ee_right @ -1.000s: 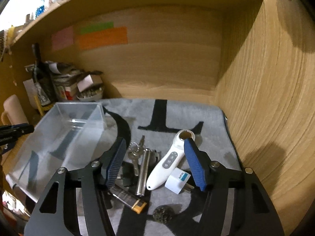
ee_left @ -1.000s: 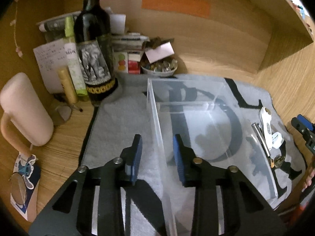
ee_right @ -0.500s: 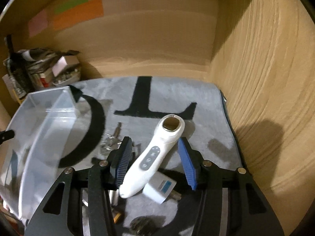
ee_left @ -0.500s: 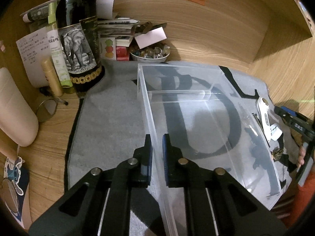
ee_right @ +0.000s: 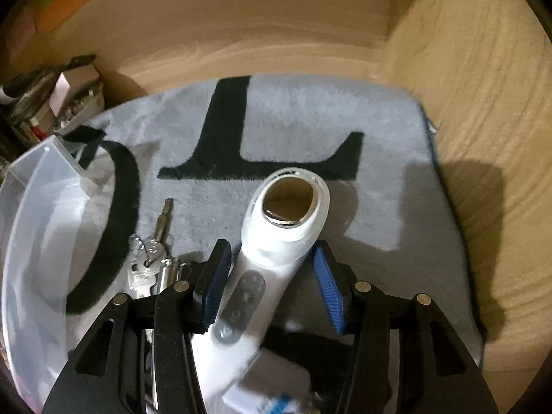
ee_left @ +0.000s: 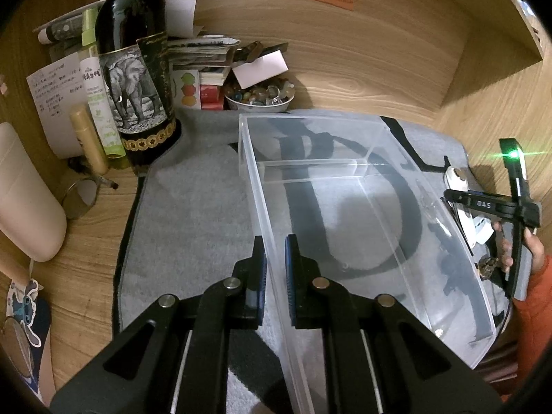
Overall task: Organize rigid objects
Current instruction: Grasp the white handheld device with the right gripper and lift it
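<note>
In the left wrist view my left gripper (ee_left: 275,243) is shut on the left wall of a clear plastic box (ee_left: 362,127) that stands on a grey mat (ee_left: 193,214). My right gripper (ee_right: 270,252) points down over a white handheld device (ee_right: 288,203) with a round head and grey buttons. The device lies on the mat between the blue pads (ee_right: 215,283), and a gap shows at the right pad. Keys (ee_right: 148,258) and a metal cylinder (ee_right: 165,270) lie just left of it. A white adapter sits blurred under the gripper. The box (ee_right: 31,207) is to the left.
A dark wine bottle (ee_left: 134,69), a spray bottle (ee_left: 98,103), a gold tube (ee_left: 88,141) and a bowl of stones (ee_left: 258,98) crowd the back left. A cream mug (ee_left: 24,200) stands at the left. Wooden walls (ee_right: 483,138) close the back and right.
My left gripper closed onto the box wall. My right gripper came down and forward over the white device, and its jaws narrowed around it.
</note>
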The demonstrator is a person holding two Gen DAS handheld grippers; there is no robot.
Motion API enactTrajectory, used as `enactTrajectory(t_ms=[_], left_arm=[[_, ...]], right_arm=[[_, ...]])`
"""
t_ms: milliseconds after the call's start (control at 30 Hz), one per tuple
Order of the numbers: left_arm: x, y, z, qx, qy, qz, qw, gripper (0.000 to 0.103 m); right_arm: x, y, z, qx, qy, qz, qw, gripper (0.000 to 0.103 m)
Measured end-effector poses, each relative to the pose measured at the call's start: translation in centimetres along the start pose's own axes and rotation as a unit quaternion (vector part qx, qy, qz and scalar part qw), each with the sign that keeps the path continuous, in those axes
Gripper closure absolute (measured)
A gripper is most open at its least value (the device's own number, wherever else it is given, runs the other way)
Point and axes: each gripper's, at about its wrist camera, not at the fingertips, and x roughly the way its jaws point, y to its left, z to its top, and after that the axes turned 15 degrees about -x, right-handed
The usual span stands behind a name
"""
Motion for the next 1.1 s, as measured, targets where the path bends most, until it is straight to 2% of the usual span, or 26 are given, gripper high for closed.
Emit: enactTrajectory(t_ms=[100,233,333,667,900,1100], left_arm=[[0.0,0.0,0.0,0.0,0.0,-0.001,1.0,0.092],[0.0,-0.1,-0.1,0.001,-0.001,0.002,1.0,0.092],[0.0,-0.1,0.0,0.002,-0.001,0.002,1.0,0.092],[0.1,-0.1,0.0,0.007,0.0,0.004,1.0,0.092],[0.1,-0.2,-0.1,0.012,-0.003,0.006,0.9999,0.092],[0.1,-0.2,-0.1,0.015,-0.007,0.005,0.9999,0.092]], right_arm=[[0.4,0.6,0.3,-0.017,0.001,-0.017,1.0,0.059],[0.1,1.1,0.3,-0.028,-0.004,-0.021,0.999,0.069],[-0.6,1.4,0.0,-0.029,-0.012,-0.021,0.999,0.069],[-7.0,2.6,-0.3,-0.037,-0.106,-0.032,0.993,0.07],[-11.5,5.1,0.5,-0.06,-0.179,-0.031,0.982,0.07],[-14.9,8.8,1.8,-0.099,-0.223,-0.016,0.97,0.07]])
